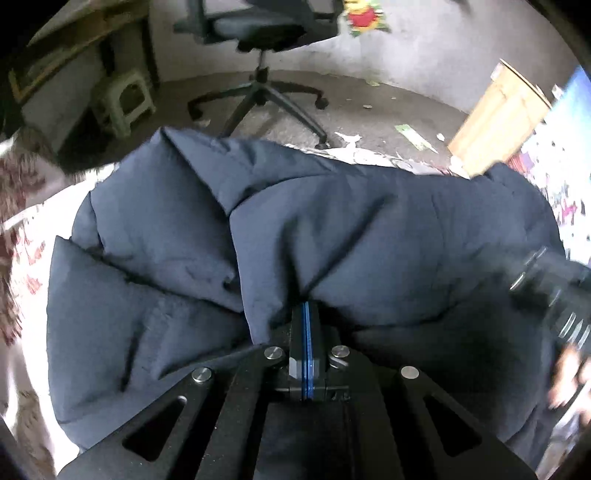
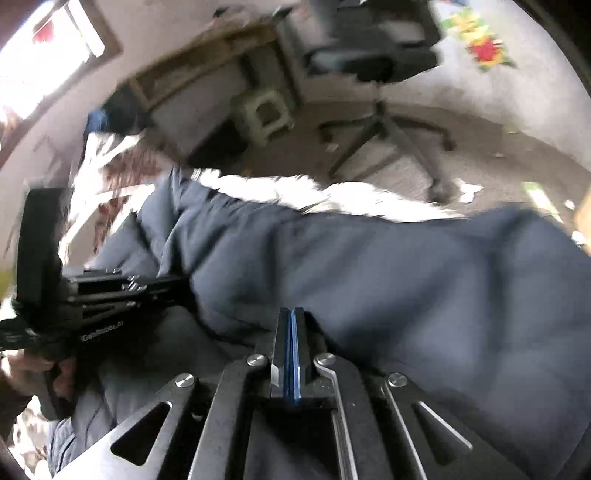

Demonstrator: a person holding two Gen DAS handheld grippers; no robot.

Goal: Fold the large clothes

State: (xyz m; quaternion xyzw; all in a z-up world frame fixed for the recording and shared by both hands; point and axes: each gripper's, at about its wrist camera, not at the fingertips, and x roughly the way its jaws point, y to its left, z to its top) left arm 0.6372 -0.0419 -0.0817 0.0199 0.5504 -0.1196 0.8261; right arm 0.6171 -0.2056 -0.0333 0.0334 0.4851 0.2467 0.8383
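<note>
My left gripper has its jaws clamped on a fold of the navy padded jacket; my right gripper, at three o'clock, likewise pinches it.

Grey littered floor, black office chair, pale plastic stool, bright window

A lived-in home room: a black swivel office chair on castors, a small pale-green plastic stool beside a wooden desk, and a grey floor strewn with paper scraps (rather untidy).
</note>
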